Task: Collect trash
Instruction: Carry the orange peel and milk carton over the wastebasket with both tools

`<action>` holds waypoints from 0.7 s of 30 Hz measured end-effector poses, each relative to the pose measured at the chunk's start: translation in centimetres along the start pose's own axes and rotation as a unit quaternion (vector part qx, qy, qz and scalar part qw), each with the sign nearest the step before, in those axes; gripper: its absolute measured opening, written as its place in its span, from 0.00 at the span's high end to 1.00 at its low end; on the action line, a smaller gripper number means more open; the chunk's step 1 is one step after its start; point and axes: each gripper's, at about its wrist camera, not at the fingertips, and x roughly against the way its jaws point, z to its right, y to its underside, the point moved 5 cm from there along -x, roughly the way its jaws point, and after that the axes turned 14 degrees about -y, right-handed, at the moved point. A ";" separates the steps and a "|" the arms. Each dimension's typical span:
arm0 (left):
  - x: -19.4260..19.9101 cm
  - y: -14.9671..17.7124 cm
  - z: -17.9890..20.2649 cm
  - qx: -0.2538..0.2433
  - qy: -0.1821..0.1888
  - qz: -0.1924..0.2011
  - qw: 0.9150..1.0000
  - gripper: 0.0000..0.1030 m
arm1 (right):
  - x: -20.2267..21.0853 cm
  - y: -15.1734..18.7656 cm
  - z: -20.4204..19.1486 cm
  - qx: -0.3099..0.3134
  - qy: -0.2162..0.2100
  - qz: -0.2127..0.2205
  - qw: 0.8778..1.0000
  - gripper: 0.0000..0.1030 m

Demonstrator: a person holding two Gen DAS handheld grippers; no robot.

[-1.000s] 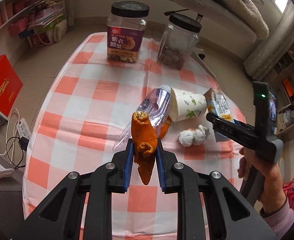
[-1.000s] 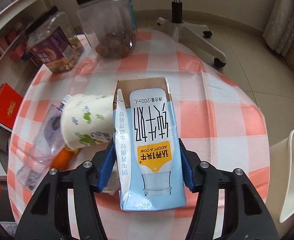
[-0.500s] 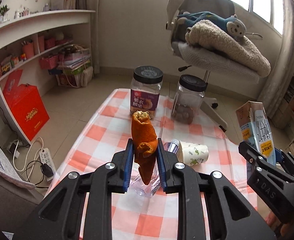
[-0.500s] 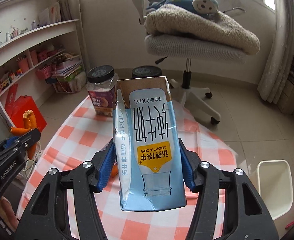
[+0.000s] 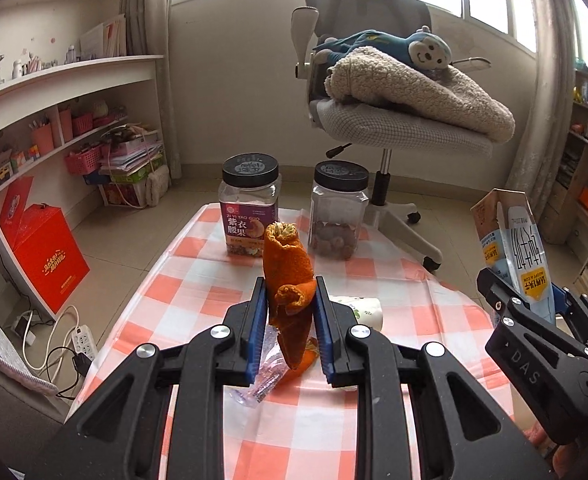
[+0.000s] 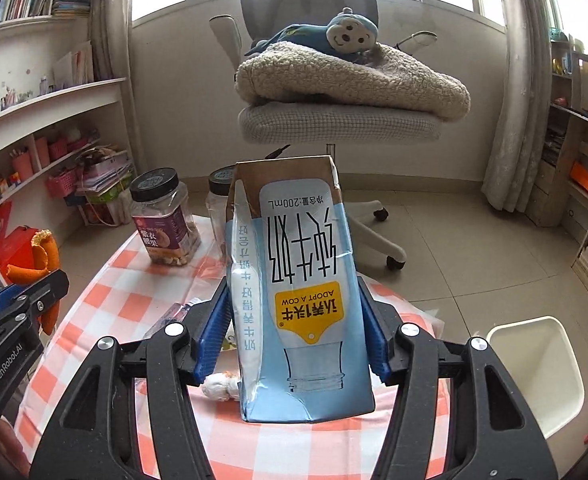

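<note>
A: Where is our trash?
B: Our left gripper [image 5: 290, 312] clamps the orange peel [image 5: 288, 280] at frame center; our right gripper [image 6: 294, 344] clamps the milk carton [image 6: 297, 288] above the tabletop [image 5: 198, 280].

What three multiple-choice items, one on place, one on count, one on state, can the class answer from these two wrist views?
1. Where is the white plastic bin?
A. on the floor beside the table
B. on the chair
C. on the shelf

2. How many black-lidded clear plastic jars stand on the checked tablecloth?
A. one
B. two
C. four

3. What does the left gripper hold?
A. nothing
B. a paper cup
C. a curled orange peel

Answers:
1 A, it sits low, off the table edge.
2 B, the labelled jar and the plain jar.
3 C, the jaws pinch the peel.
</note>
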 end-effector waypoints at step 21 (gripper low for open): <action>1.8 0.4 9.0 -0.027 0.059 0.000 0.998 0.77 | 4.5 0.3 7.9 -0.034 0.053 0.010 0.998 0.46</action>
